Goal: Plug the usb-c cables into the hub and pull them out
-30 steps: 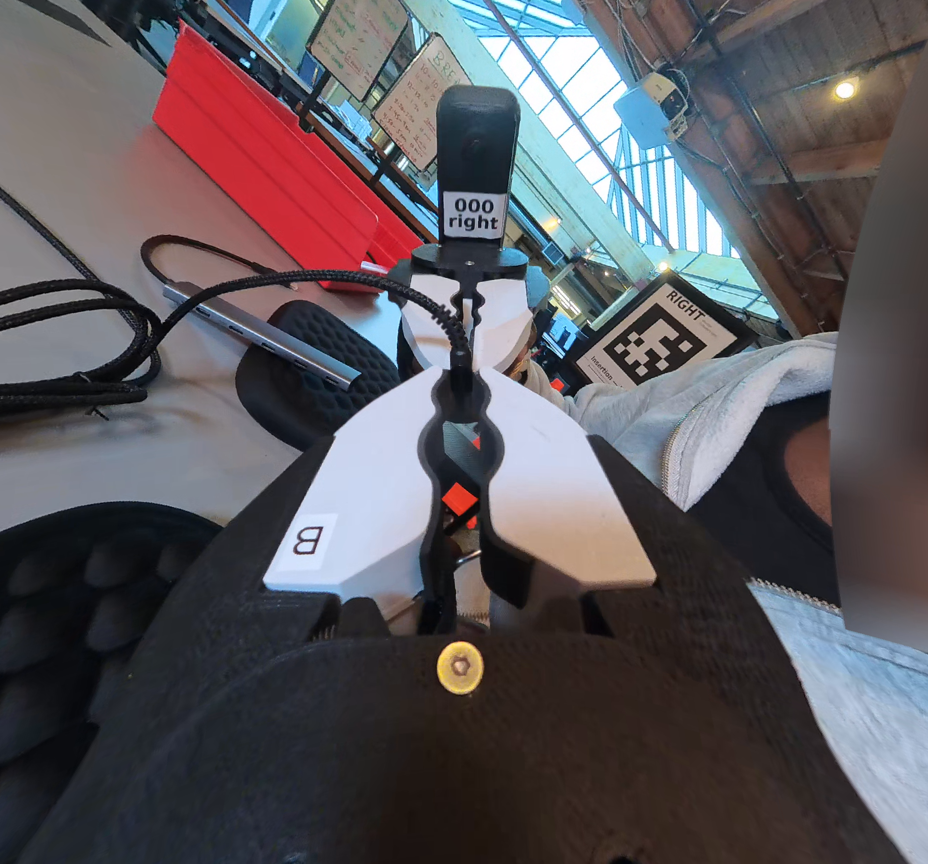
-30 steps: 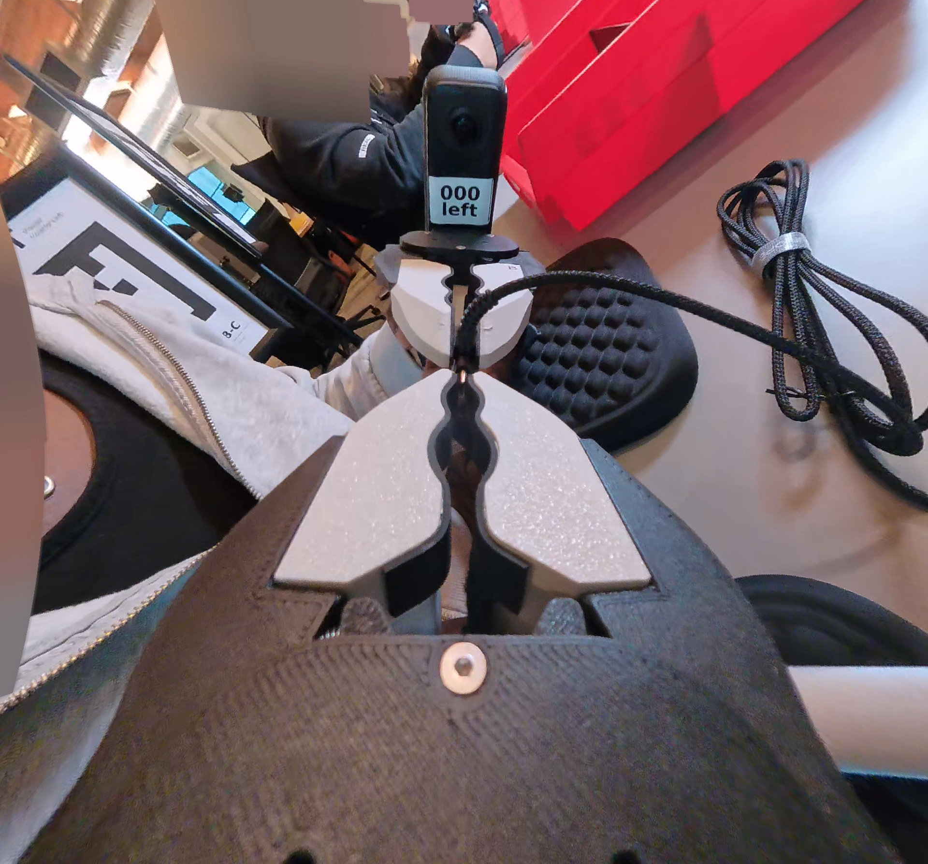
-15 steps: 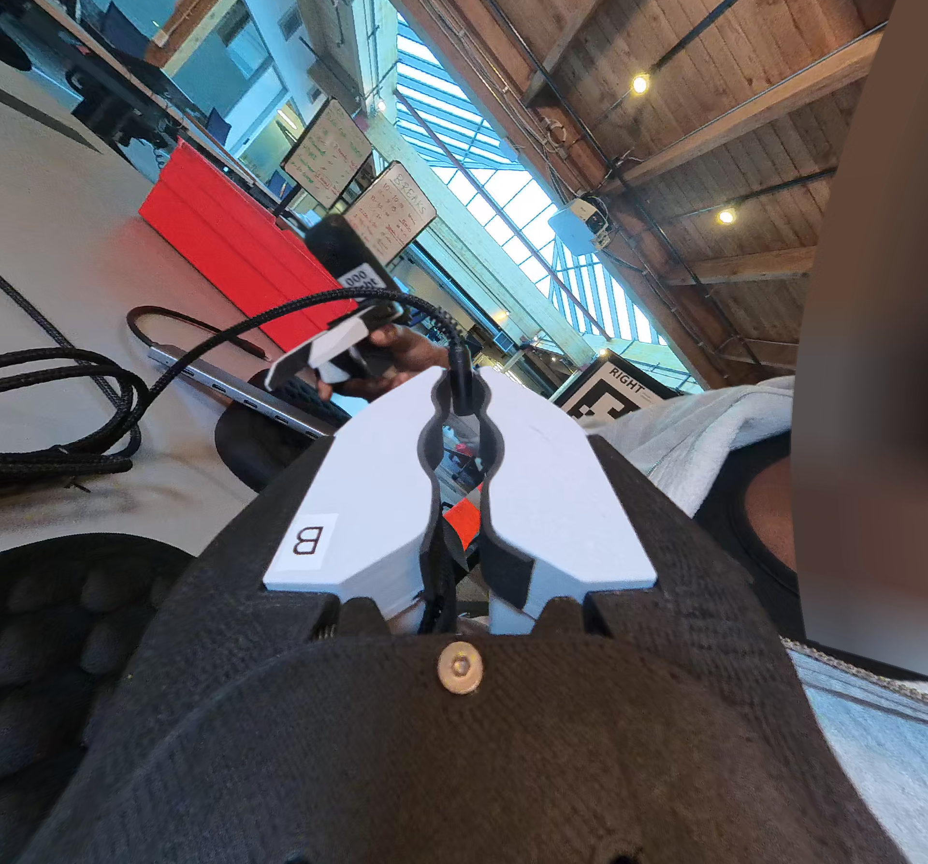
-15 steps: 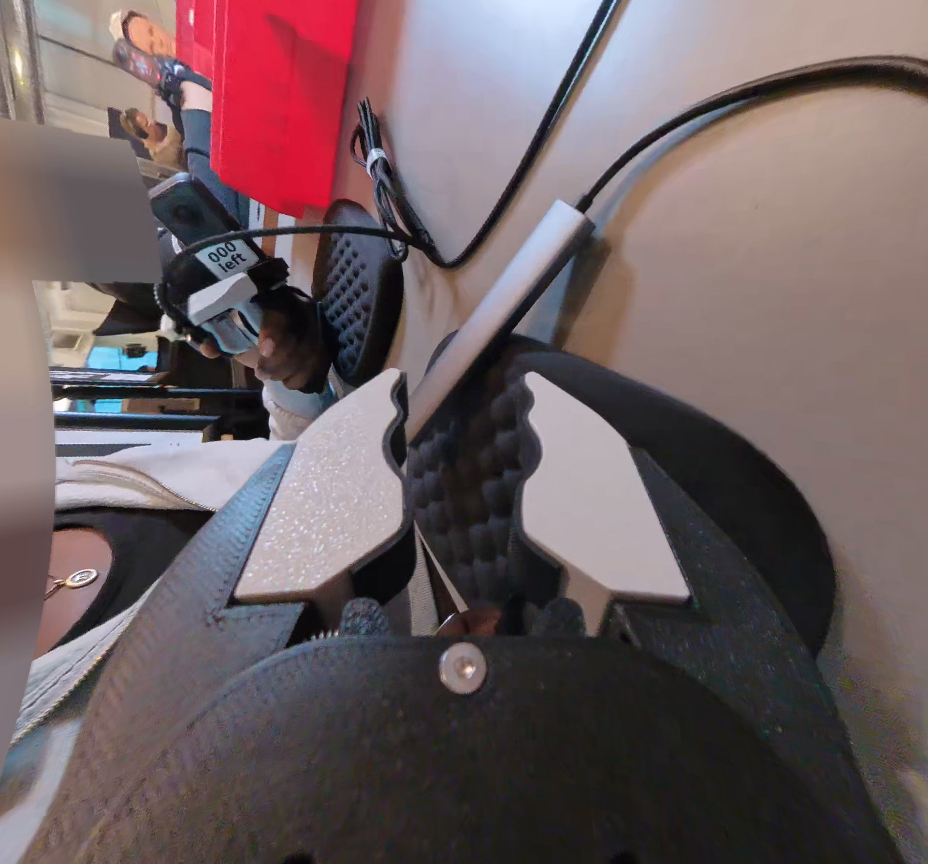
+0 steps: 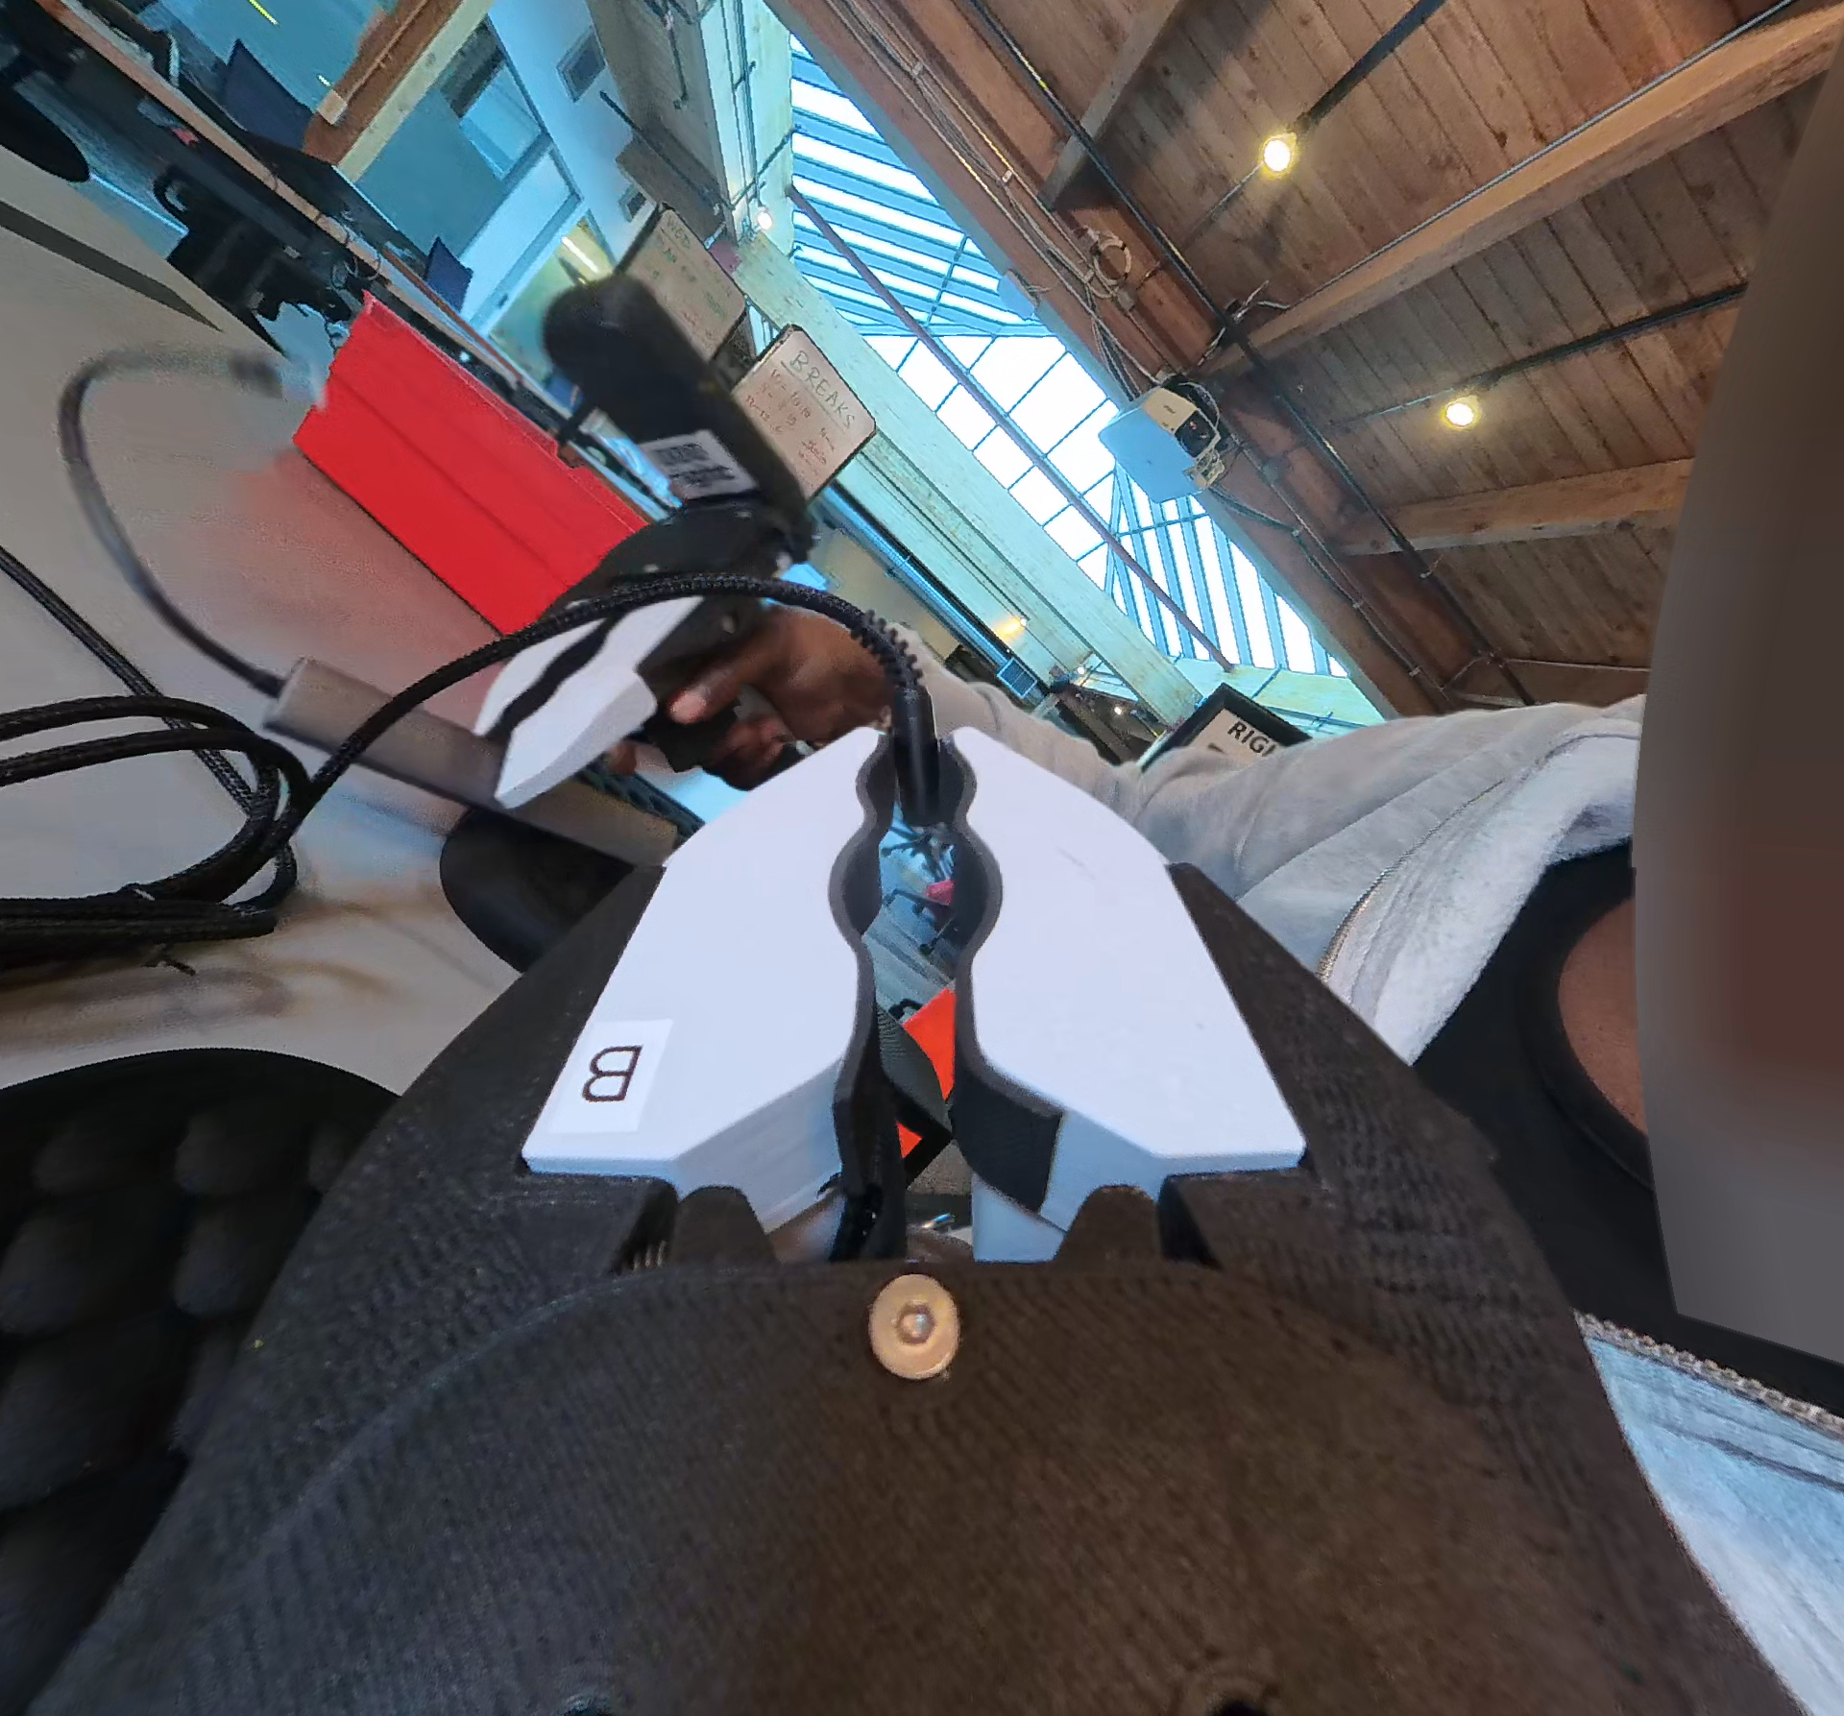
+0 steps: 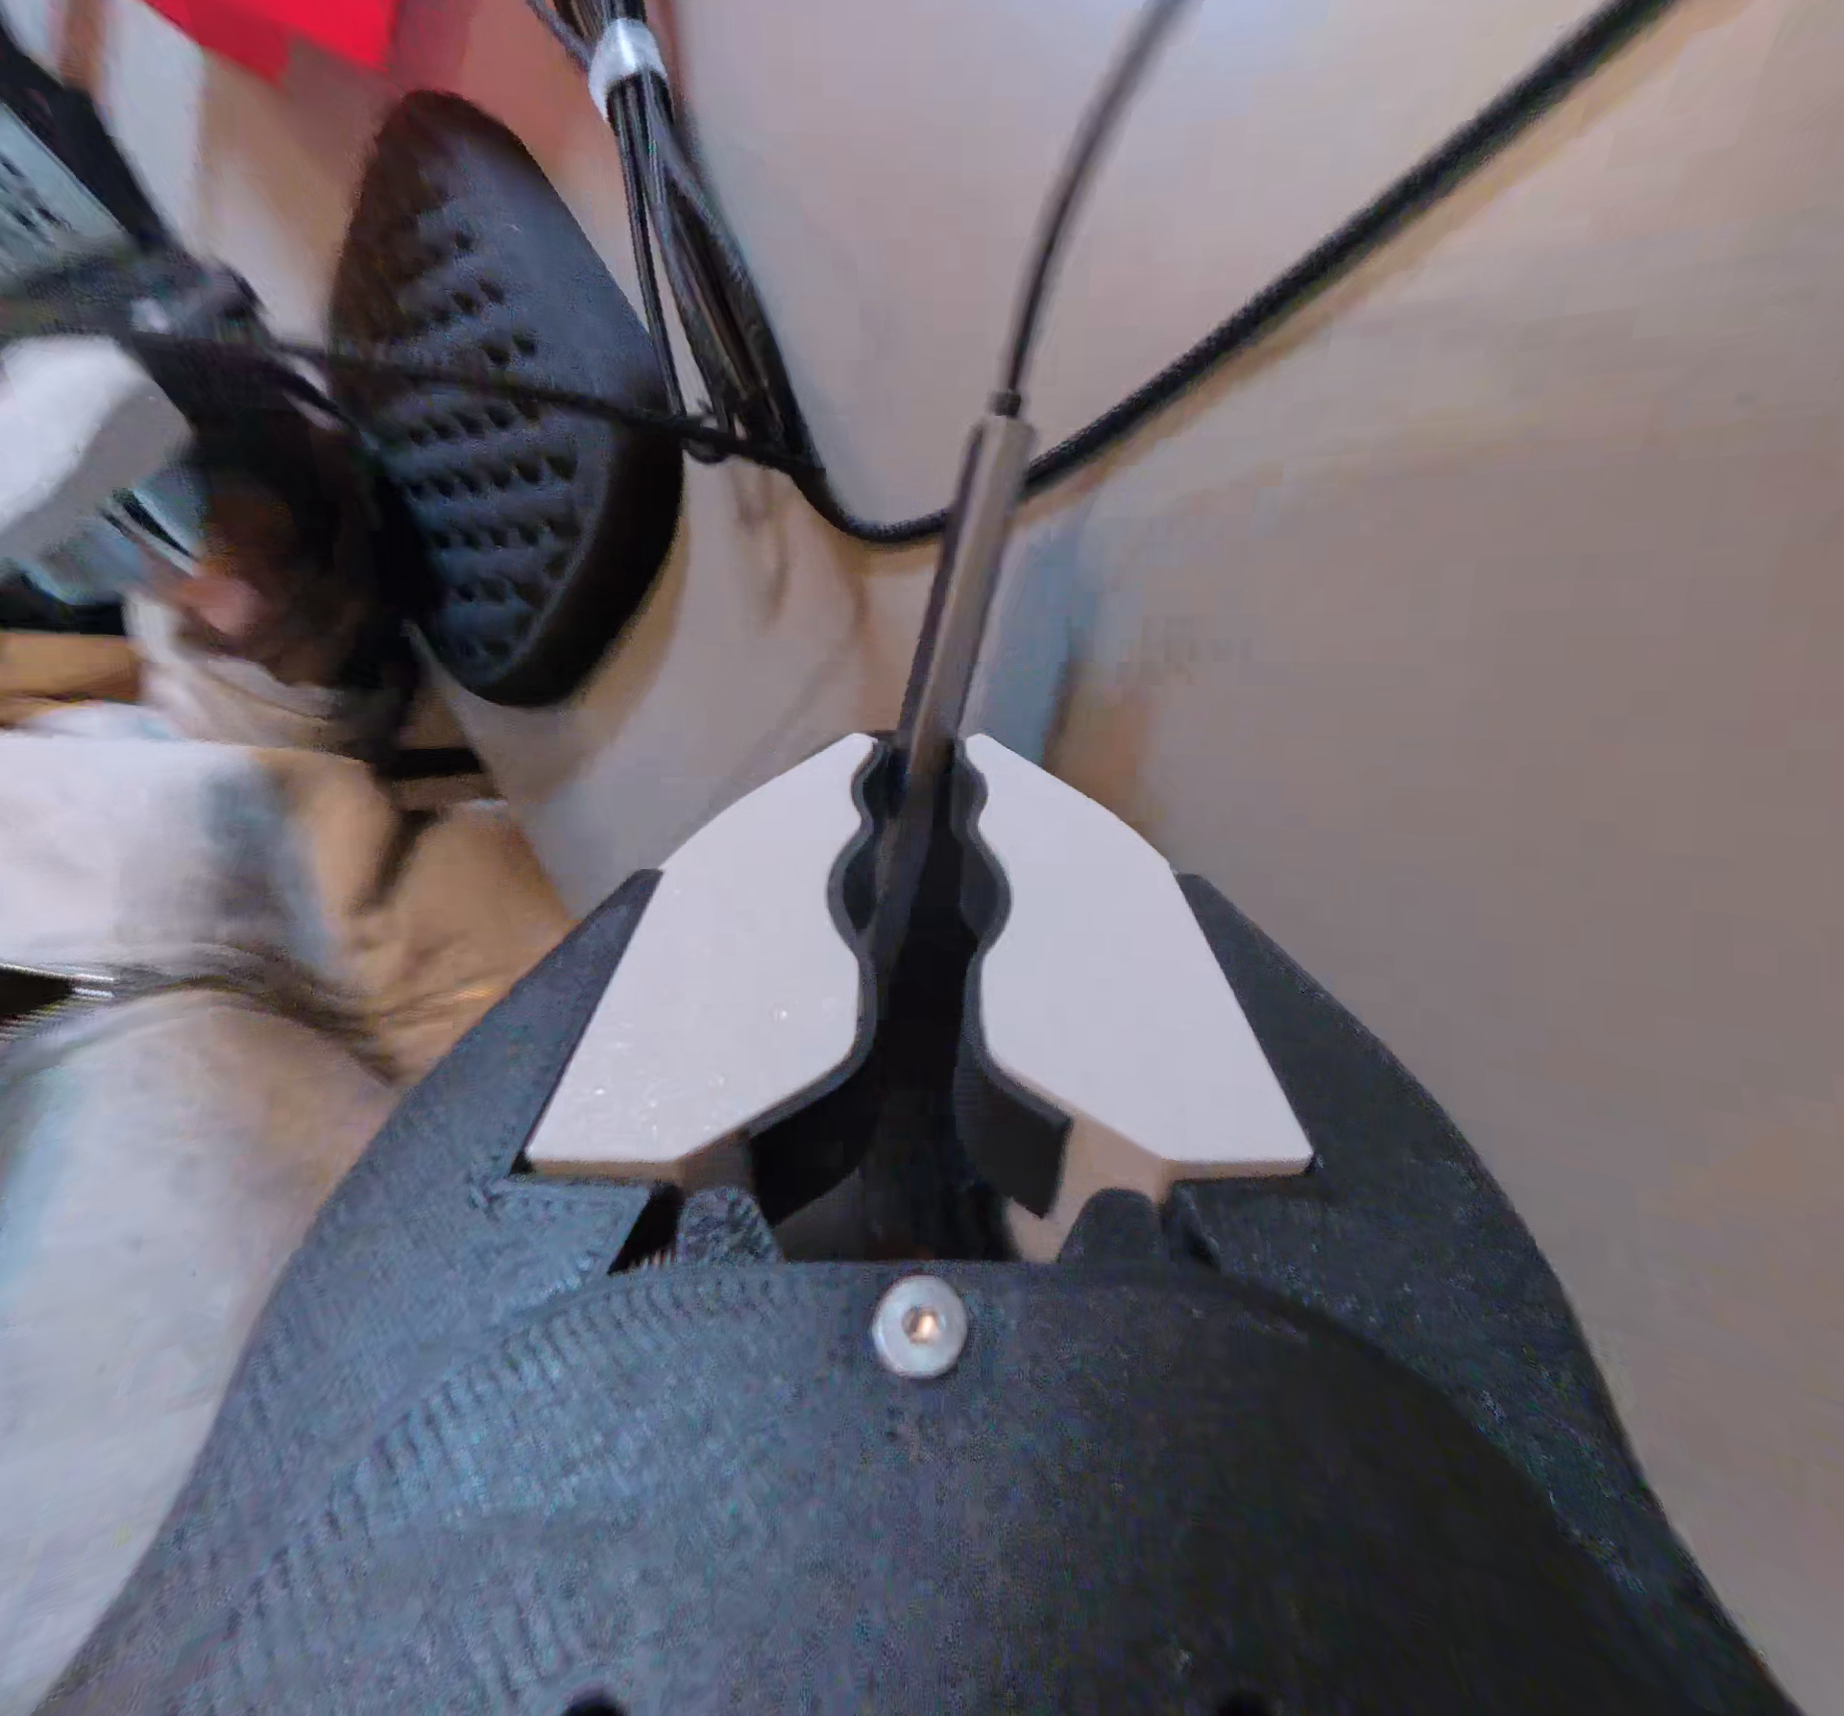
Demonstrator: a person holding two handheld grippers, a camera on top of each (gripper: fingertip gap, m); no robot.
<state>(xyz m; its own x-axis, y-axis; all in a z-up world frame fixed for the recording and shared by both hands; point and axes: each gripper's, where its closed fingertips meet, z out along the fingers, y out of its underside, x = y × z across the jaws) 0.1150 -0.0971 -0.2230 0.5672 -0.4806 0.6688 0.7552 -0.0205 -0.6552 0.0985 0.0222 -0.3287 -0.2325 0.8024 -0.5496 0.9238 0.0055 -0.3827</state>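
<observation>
So a second ago the right gripper [image 6: 916,755] was pinching the same braided cable [image 5: 559,636] nose to nose with the left gripper [image 5: 916,770]. It let go, opened up over the black pad, swung to the table, and now it's clamped on the end of the grey hub [image 6: 963,571], which is off the pad.

We lose the hub [image 6: 953,611] end between the right gripper [image 6: 920,750] fingers. The left gripper [image 6: 70,441] is smeared, perhaps by motion. The plug [image 5: 916,760] tip is hidden.
</observation>
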